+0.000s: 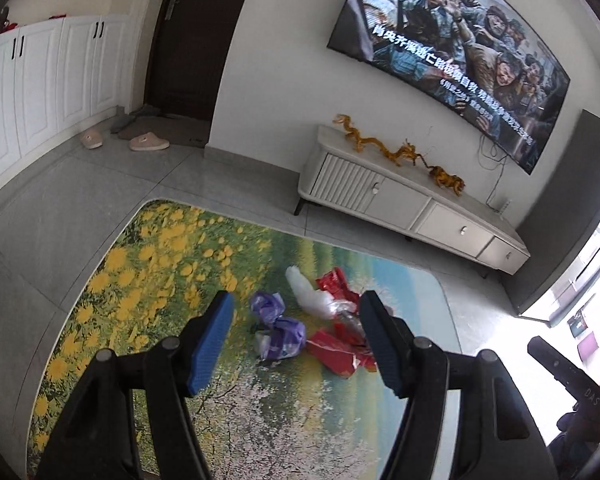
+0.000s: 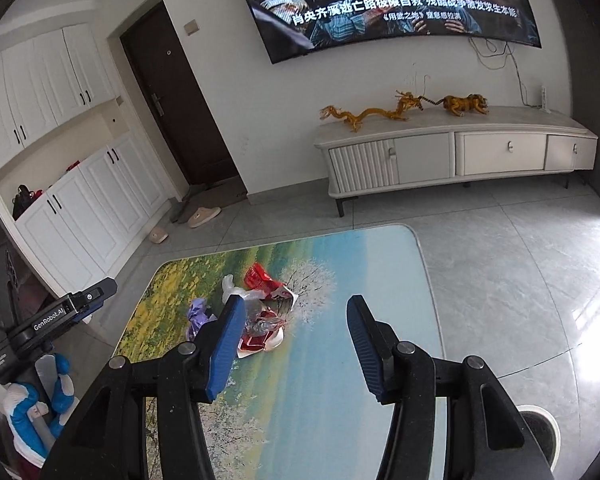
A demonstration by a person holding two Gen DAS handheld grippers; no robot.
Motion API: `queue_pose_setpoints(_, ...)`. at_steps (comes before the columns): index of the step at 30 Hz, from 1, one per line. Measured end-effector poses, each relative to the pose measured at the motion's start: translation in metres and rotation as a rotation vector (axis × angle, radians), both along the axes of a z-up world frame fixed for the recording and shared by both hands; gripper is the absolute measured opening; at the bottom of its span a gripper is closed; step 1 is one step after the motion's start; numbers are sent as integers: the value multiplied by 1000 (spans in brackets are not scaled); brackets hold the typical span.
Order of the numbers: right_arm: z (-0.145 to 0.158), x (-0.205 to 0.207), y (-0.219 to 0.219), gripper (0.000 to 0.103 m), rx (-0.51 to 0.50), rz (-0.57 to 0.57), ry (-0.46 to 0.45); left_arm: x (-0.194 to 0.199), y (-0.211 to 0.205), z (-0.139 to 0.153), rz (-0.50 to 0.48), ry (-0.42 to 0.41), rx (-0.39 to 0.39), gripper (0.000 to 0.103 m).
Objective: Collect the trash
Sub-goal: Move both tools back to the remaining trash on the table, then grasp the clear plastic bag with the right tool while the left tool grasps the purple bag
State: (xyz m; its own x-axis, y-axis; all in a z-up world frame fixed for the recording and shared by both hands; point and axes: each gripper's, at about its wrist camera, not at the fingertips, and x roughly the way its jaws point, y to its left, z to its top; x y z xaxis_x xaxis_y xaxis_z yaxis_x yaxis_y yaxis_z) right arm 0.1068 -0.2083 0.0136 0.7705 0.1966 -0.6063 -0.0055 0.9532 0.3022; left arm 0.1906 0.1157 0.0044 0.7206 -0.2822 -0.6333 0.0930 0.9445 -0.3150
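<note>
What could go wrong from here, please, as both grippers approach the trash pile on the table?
1. The purple wrapper, clear plastic bag and red wrappers overlap, so one grab may drag or scatter the others.
2. The left gripper and right gripper, both open, aim at the same pile and might collide.
3. The glossy table could let thin wrappers slide away.

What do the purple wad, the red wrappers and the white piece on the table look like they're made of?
Purple wad: thin plastic film, probably a bag, glossy and crumpled.
Red wrappers: shiny printed packaging, likely plastic or foil, creased with bright highlights.
White piece: translucent plastic film, seemingly a bag, soft and bunched.
</note>
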Motion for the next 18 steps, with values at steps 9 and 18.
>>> queue_pose_setpoints(9, -61, 69, 46, 50, 30, 154, 93, 44, -15, -63, 16, 117, 32, 64)
queue_pose_setpoints(18, -105, 109, 85, 50, -20, 245, 148, 78, -20, -104, 49, 197, 34, 64)
